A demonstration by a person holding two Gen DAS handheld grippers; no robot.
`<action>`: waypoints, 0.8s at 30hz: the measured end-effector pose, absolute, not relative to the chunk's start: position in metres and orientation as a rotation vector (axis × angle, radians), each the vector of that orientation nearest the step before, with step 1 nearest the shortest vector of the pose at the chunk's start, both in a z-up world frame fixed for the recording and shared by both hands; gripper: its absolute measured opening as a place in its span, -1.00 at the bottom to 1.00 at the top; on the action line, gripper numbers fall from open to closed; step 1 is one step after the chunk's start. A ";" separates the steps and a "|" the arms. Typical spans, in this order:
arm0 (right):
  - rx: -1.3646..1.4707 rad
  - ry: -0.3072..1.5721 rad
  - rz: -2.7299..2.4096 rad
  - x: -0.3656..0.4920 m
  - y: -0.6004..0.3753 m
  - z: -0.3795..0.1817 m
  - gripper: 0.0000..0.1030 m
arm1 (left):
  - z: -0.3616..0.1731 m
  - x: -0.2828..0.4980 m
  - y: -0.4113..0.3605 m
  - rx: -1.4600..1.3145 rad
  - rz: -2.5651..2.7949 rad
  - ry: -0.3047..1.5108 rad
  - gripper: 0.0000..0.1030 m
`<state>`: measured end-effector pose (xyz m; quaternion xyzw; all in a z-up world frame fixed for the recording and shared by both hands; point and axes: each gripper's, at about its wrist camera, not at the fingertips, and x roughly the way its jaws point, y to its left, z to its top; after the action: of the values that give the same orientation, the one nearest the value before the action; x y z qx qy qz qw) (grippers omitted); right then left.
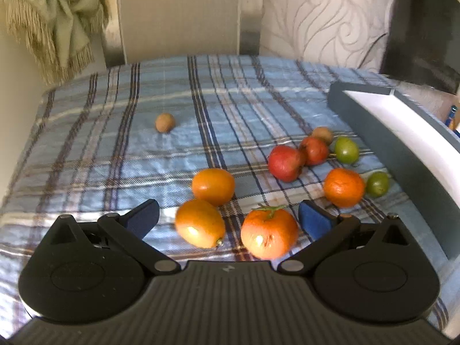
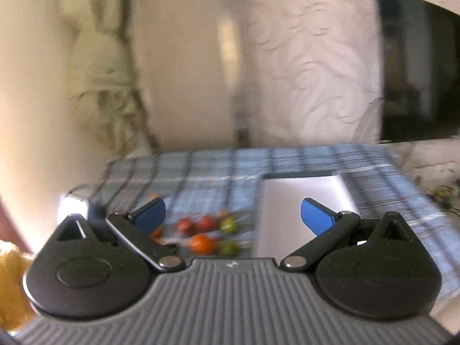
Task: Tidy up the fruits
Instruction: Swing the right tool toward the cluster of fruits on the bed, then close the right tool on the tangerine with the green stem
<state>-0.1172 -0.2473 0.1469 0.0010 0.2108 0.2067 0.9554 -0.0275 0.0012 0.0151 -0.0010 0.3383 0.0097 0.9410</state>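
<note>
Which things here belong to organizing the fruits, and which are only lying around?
For the job:
orange fruits
red fruits
green fruits
brown fruits
grey tray

Just there:
plaid cloth
fringed blanket
dark screen

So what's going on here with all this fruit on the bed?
A person holds two hand grippers to sort fruit into a tray. Nothing is held yet. The left gripper is open around two oranges, and the right gripper hangs open above. The other fruit lies loose on the plaid blanket, and the tray looks empty.
</note>
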 end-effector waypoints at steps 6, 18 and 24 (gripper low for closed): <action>-0.064 0.483 0.495 -0.103 -0.204 0.127 0.90 | 0.027 -0.064 0.016 -0.032 -0.005 0.680 1.00; -0.105 0.635 0.593 -0.072 -0.165 0.094 0.27 | 0.034 -0.091 0.004 0.042 -0.099 0.664 0.92; -0.155 0.721 0.637 -0.051 -0.128 0.070 0.23 | 0.032 -0.104 0.010 0.053 -0.103 0.693 0.74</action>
<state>-0.0507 -0.1281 0.0702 -0.0743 0.3462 0.3062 0.8837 -0.1045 0.0099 0.0322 0.0257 0.3394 -0.0506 0.9389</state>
